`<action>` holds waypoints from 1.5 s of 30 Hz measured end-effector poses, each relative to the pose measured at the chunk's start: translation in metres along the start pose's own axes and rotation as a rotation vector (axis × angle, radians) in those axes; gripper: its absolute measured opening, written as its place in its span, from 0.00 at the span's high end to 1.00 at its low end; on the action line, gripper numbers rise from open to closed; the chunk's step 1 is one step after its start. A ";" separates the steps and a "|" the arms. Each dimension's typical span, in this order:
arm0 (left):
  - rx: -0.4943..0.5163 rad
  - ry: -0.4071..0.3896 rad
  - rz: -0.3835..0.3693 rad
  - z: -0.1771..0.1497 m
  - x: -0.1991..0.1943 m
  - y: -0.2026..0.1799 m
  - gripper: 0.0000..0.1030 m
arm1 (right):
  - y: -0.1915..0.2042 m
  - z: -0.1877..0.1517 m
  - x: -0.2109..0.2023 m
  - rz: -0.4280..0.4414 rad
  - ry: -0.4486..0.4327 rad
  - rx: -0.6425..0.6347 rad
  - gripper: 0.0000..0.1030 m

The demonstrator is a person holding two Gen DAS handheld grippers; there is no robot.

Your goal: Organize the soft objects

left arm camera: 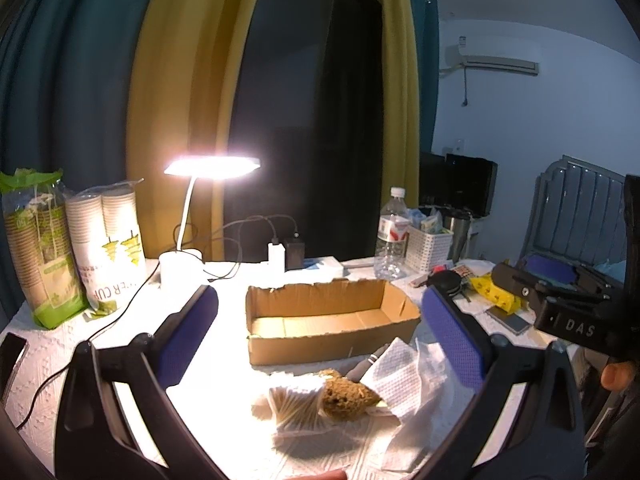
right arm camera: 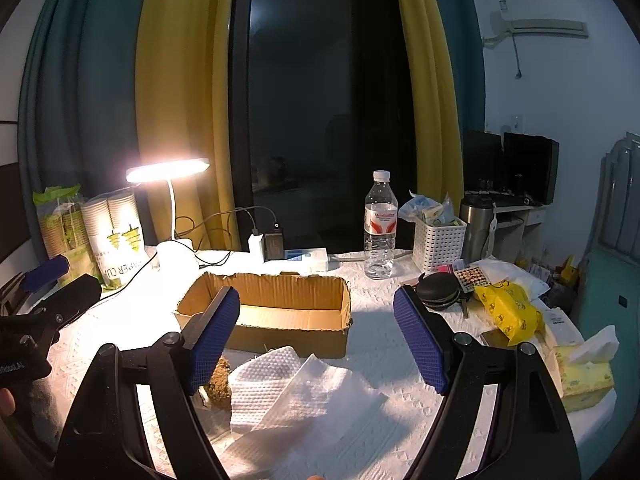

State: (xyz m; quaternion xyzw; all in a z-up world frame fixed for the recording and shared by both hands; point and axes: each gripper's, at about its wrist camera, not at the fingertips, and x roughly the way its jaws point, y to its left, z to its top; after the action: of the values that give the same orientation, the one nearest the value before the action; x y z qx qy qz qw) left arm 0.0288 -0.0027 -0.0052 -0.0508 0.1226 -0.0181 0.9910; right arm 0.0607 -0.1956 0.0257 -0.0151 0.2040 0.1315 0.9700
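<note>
A brown sponge-like lump [left arm camera: 347, 397] lies on the white table cover, beside a pale folded cloth [left arm camera: 294, 406] and loose white paper towels [left arm camera: 408, 376]. An open, empty cardboard box [left arm camera: 328, 316] stands just behind them. My left gripper [left arm camera: 320, 332] is open and empty above the pile. My right gripper [right arm camera: 316, 340] is open and empty above the paper towels [right arm camera: 292, 388]; the brown lump [right arm camera: 219, 384] shows beside its left finger, with the box [right arm camera: 272, 312] behind.
A lit desk lamp [left arm camera: 212, 168], stacked paper cups [left arm camera: 108, 240], chargers and cables [left arm camera: 280, 252], a water bottle [right arm camera: 380, 224], a white basket [right arm camera: 438, 246], a yellow packet [right arm camera: 508, 312] and a tissue box [right arm camera: 584, 376] crowd the table edges.
</note>
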 end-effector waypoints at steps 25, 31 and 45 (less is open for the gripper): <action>-0.031 0.012 0.018 0.004 -0.001 0.010 0.00 | 0.004 0.006 0.002 -0.001 0.005 -0.004 0.20; -0.035 0.012 0.019 0.006 0.001 0.013 0.00 | 0.006 0.006 0.004 0.002 0.007 -0.001 0.20; -0.045 0.011 0.015 0.004 0.003 0.019 0.00 | 0.009 0.005 0.010 0.010 0.016 -0.005 0.20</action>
State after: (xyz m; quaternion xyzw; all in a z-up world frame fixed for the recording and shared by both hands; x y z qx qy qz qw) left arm 0.0333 0.0162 -0.0041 -0.0722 0.1286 -0.0081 0.9890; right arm 0.0687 -0.1843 0.0263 -0.0174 0.2114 0.1368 0.9676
